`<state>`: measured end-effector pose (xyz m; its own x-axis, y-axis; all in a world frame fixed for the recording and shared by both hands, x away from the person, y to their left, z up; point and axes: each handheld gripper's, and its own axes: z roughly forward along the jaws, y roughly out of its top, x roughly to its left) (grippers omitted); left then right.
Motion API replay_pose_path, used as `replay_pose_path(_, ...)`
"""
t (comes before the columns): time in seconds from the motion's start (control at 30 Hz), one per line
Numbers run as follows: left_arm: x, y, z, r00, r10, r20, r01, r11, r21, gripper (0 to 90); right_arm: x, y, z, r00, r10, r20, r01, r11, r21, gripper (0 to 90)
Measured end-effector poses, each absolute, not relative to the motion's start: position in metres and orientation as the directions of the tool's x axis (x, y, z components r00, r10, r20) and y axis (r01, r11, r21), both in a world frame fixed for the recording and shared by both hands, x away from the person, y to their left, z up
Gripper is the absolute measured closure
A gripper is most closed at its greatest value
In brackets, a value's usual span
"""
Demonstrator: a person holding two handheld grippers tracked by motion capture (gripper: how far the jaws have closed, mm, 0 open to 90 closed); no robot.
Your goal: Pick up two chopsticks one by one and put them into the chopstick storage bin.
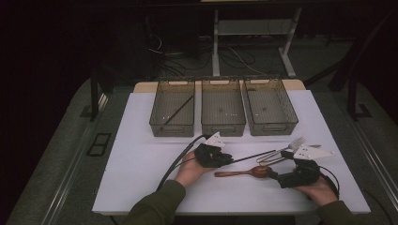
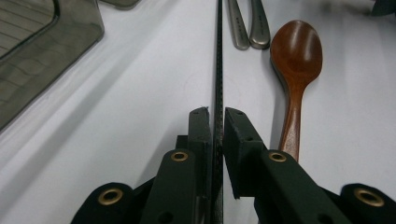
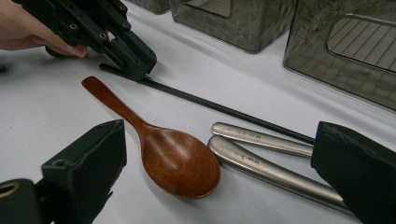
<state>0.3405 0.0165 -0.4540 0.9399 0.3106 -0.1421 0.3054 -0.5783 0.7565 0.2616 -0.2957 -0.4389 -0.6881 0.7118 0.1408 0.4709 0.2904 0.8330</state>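
A thin black chopstick (image 2: 218,70) lies on the white table (image 1: 141,187), and my left gripper (image 2: 215,116) is shut on its near end, pads pressed to both sides. The same grip appears in the high view, left gripper (image 1: 229,161) and chopstick (image 1: 253,156), and from the right gripper view (image 3: 135,60). A brown wooden spoon (image 3: 180,161) lies just beside the chopstick (image 3: 224,109). My right gripper (image 3: 219,140) stands open low over the spoon's bowl, one jaw on each side and neither touching it. In the high view the right gripper (image 1: 274,174) is at the spoon's (image 1: 241,173) bowl end.
Two metal cutlery handles (image 3: 261,154) lie side by side past the spoon bowl, with a fork head (image 1: 295,142) at their far end. Three smoky plastic trays stand in a row behind: left (image 1: 157,107) holding one black chopstick (image 1: 178,110), middle (image 1: 223,107), right (image 1: 270,105).
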Motion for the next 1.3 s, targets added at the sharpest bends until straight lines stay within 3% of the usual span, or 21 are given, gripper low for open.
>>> replay_pose_path(0.6,0.337,0.013,-0.456,0.939,0.327,-0.105,0.292,-0.601,0.743,84.9,0.262,-0.296,-0.439,-0.687,0.713,0.140,0.470,0.290,0.834,2.9)
replay_pose_path(1.3,0.335,0.026,-0.437,0.932,0.340,-0.128,0.307,-0.548,0.778,85.3,0.261,-0.298,-0.438,-0.684,0.715,0.144,0.469,0.281,0.838,2.9)
